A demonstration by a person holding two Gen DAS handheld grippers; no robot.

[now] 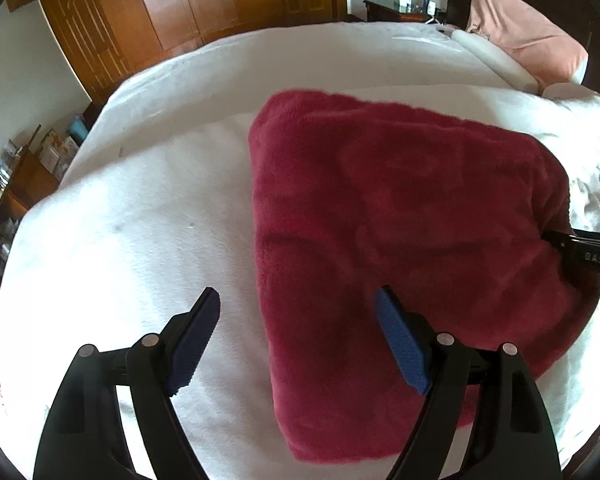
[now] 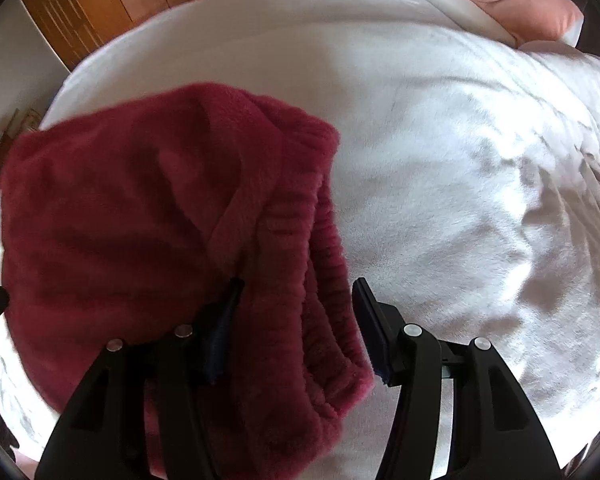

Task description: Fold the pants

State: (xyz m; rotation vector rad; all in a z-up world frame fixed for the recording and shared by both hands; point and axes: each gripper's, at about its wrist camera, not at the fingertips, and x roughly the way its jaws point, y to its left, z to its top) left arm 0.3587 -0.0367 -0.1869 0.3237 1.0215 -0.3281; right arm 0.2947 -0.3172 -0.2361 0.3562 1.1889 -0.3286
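Observation:
Dark red fleece pants lie folded into a thick bundle on a white blanket. My left gripper is open and empty, hovering above the bundle's left edge. In the right wrist view the pants fill the left half, ribbed waistband toward me. My right gripper is open, its jaws straddling the waistband edge, with the left finger pressed into the fabric. The right gripper's tip also shows at the right edge of the left wrist view, against the bundle's side.
The white blanket covers a bed with rumpled folds on the right. A pink pillow lies at the far right. Wooden wardrobes stand behind the bed, with a cluttered shelf to its left.

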